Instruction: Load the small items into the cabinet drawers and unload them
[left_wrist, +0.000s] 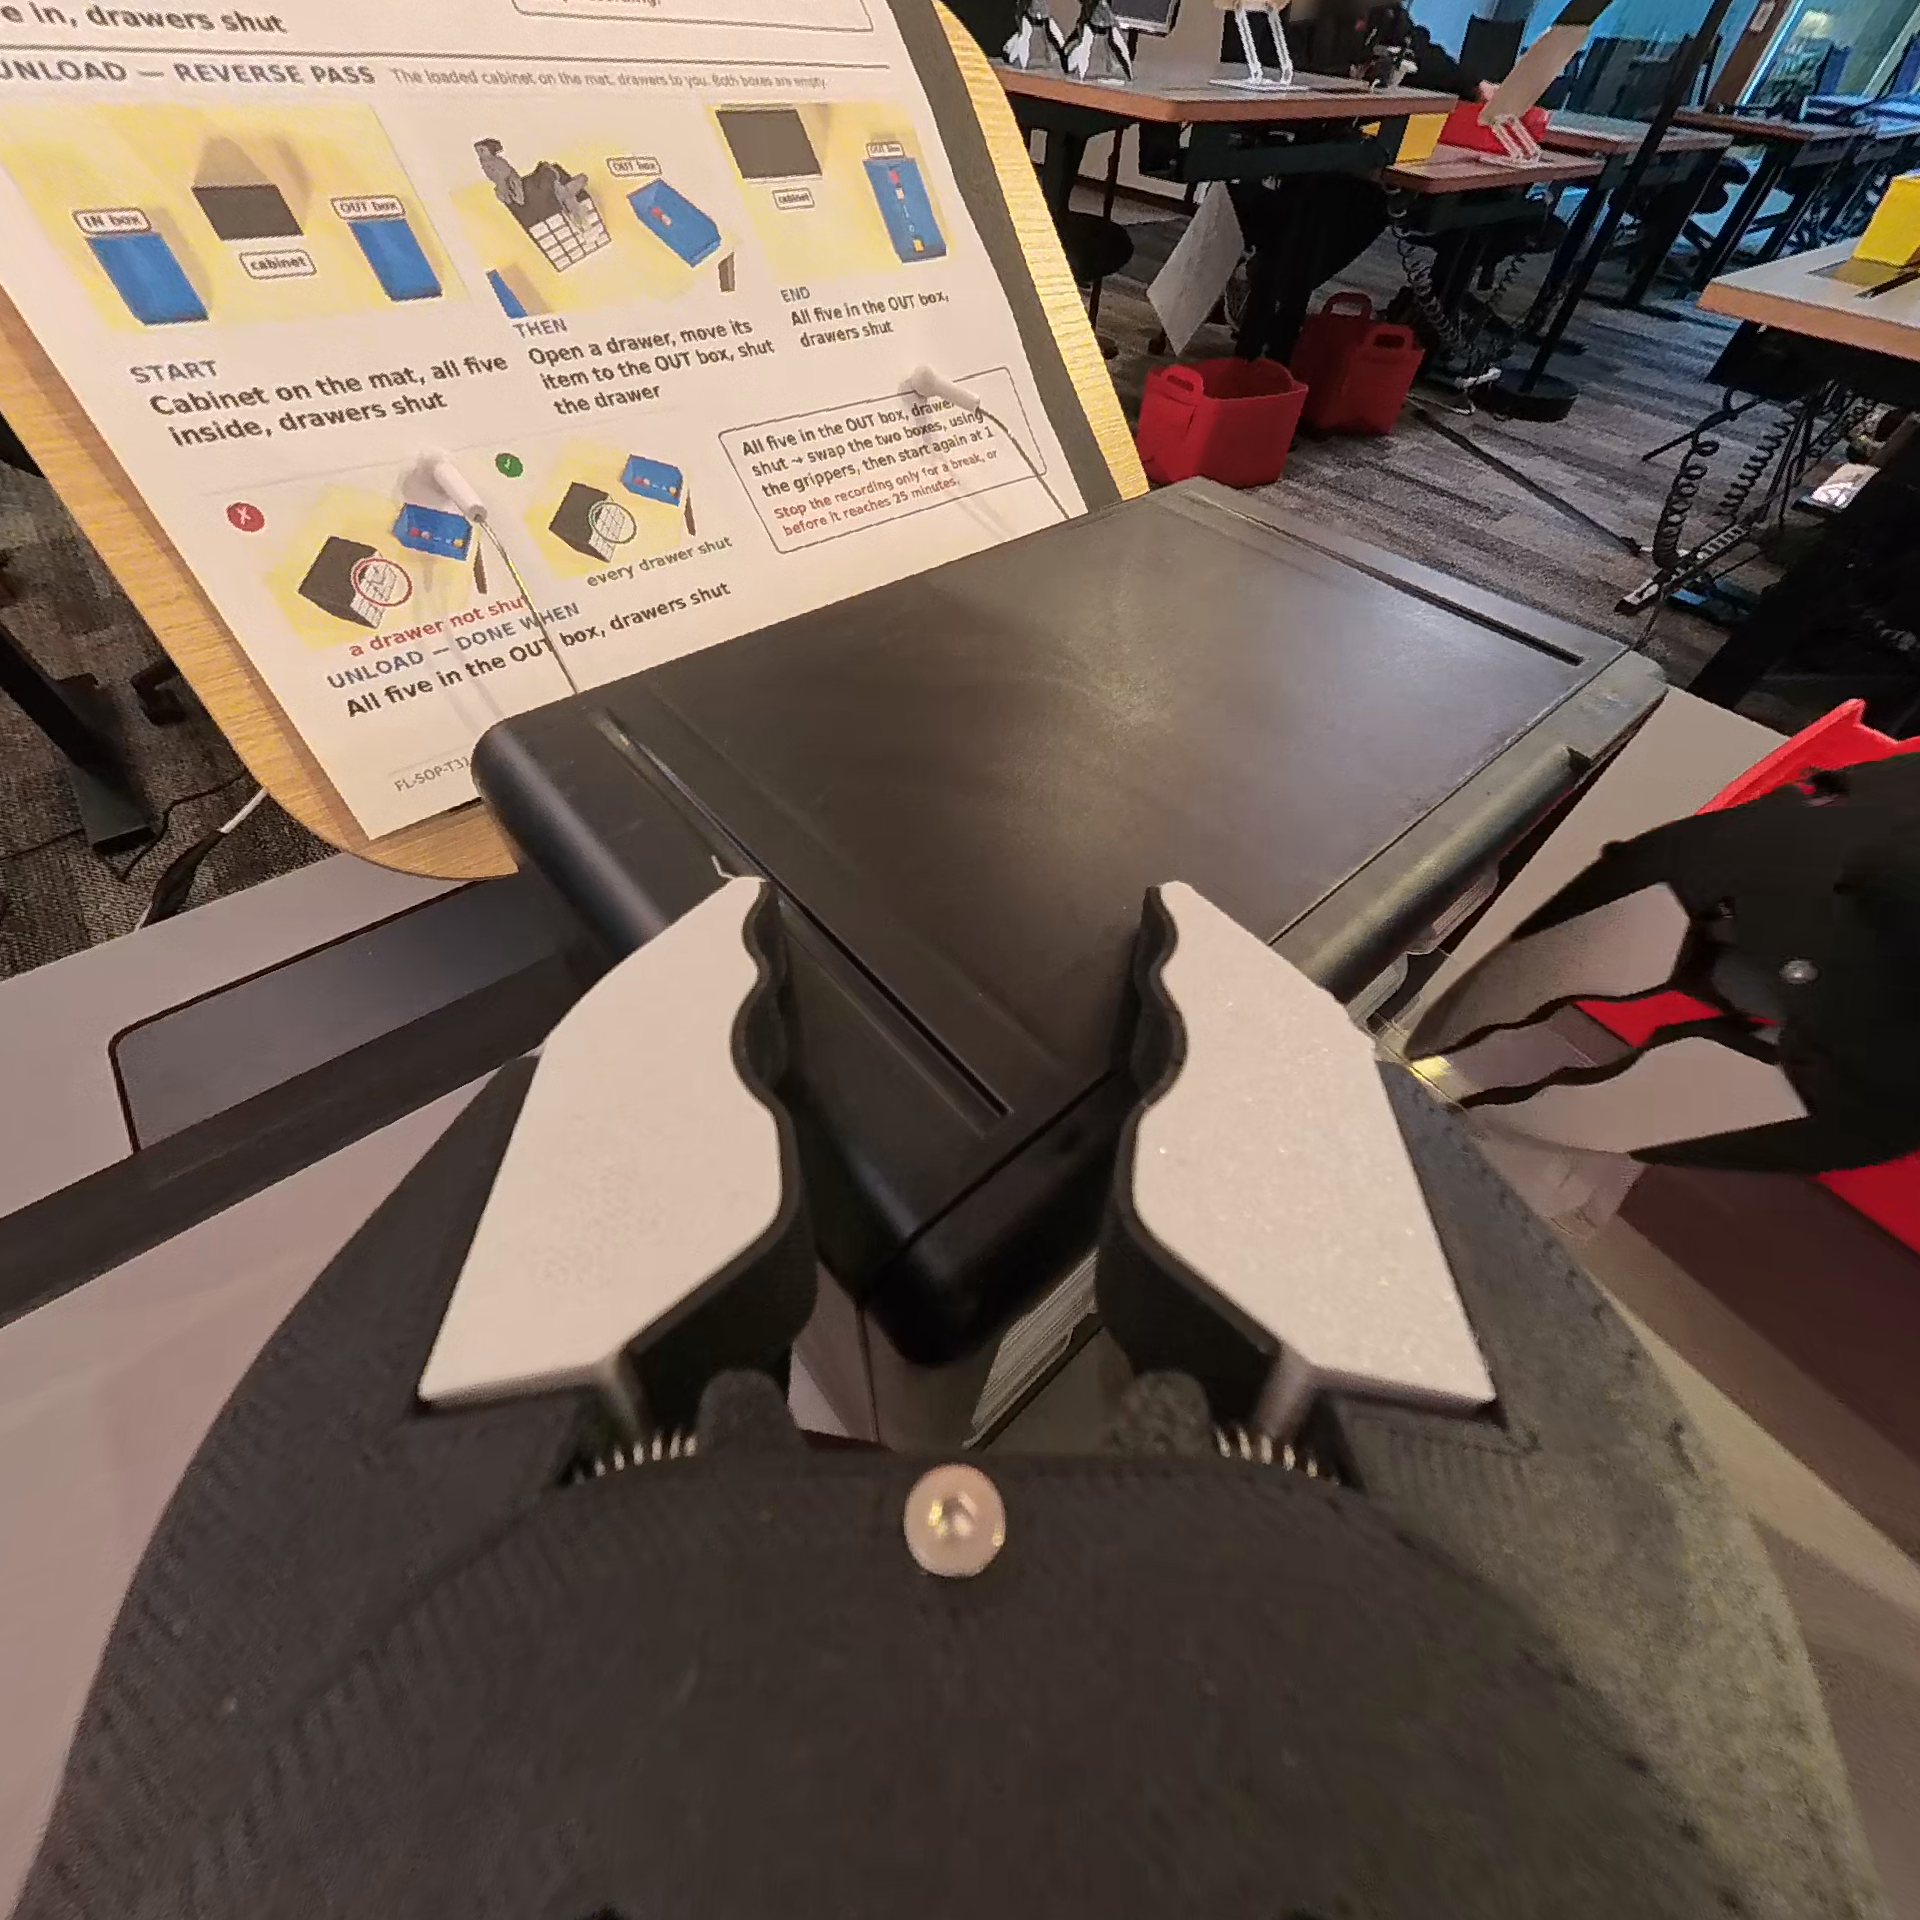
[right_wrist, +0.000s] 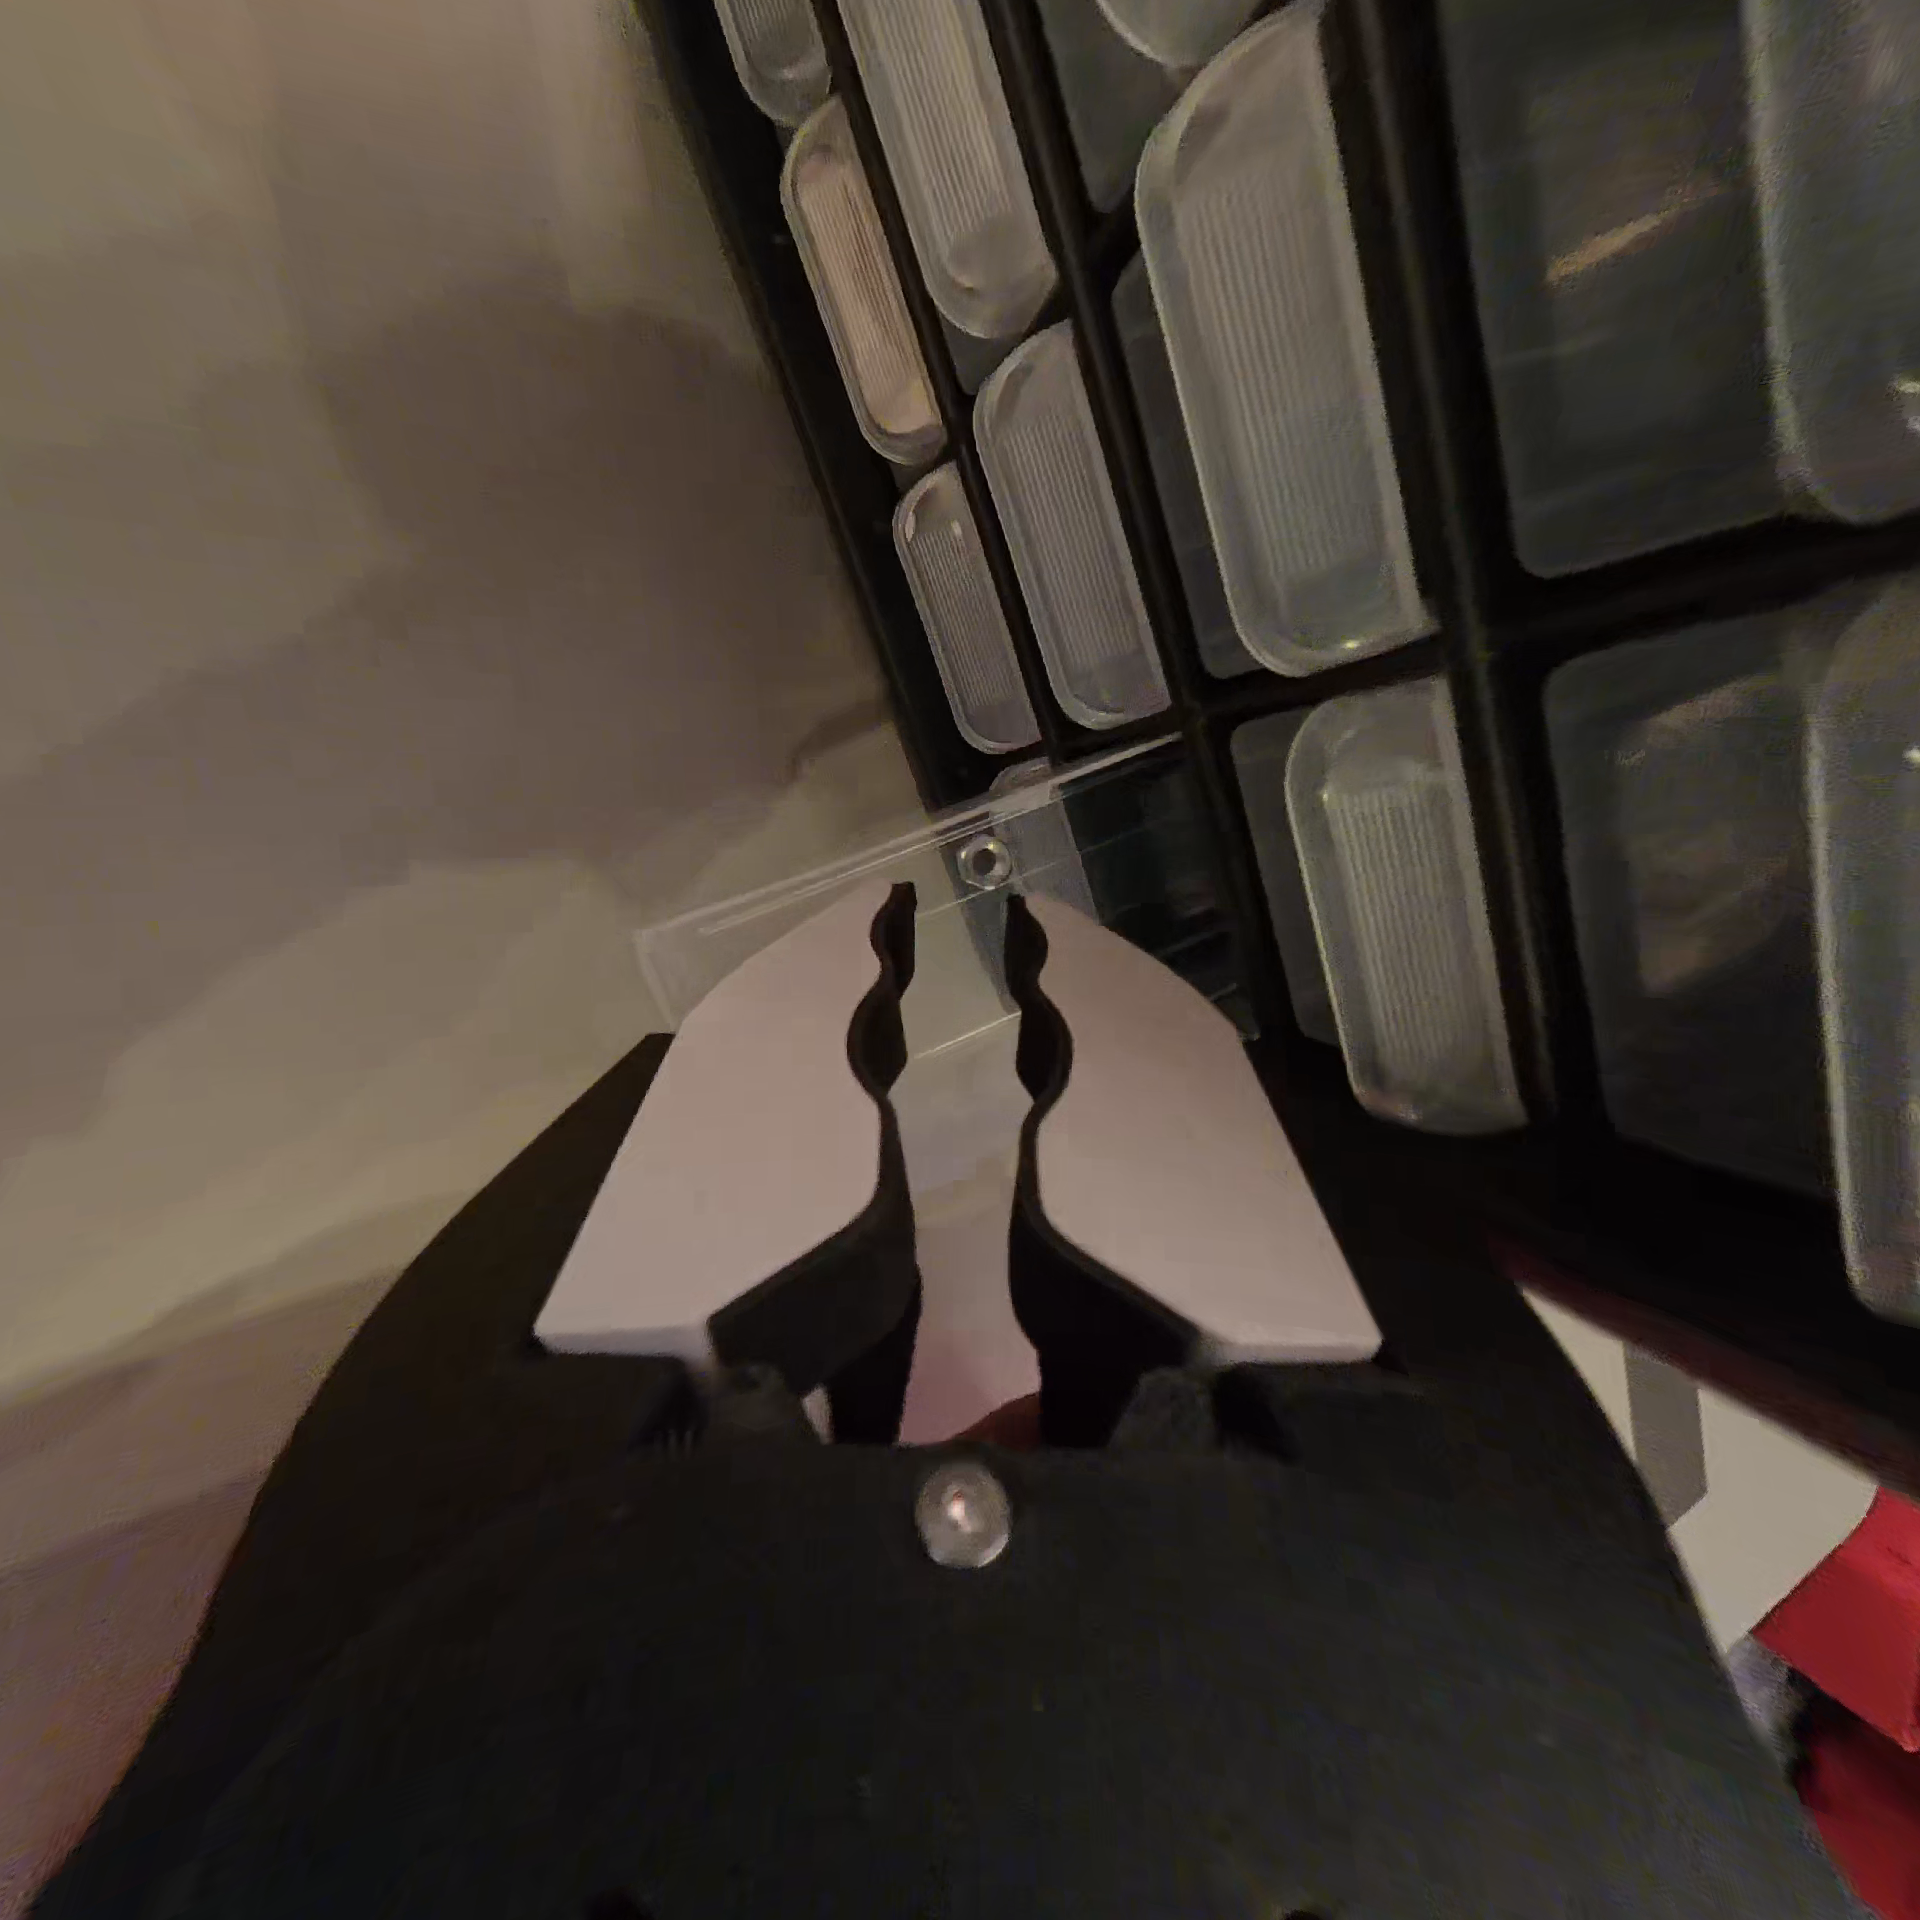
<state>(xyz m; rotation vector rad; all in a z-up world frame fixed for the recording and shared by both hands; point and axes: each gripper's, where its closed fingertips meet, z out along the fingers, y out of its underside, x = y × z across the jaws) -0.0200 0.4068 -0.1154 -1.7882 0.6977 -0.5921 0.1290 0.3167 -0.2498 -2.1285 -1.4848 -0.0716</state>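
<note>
Cabinet: the black cabinet (left_wrist: 1091, 748) stands on the grey counter (left_wrist: 260, 966); its front grid of clear drawers (right_wrist: 1278, 416) fills the right wrist view from 12 to 3 o'clock.
Open drawer: one clear drawer (right_wrist: 883, 914) at the grid's lower corner is pulled out toward the camera, and a small metal nut (right_wrist: 982, 860) lies inside it near the cabinet face.
Left tongs: the left tongs (left_wrist: 956, 914) gape wide across the cabinet's near top corner; whether the pads press the casing I cannot tell.
Right tongs: the right tongs (right_wrist: 961, 899) stand parted by a narrow gap with nothing between them, tips just short of the nut, which sits at 12 o'clock from them.
Pose: left reaches level over the cabinet top; right comes in along the counter at the front, seen at 3 o'clock in the left wrist view.
Other things: an instruction sheet (left_wrist: 499, 343) at 11 o'clock; something red (left_wrist: 1808, 758) at 3 o'clock.
Risk: the nut is small and the drawer walls clear, so the tips could strike a wall and push the drawer in.
Risk: a glancing pinch could flick the nut out; an unbraced cabinet could slide.
</note>
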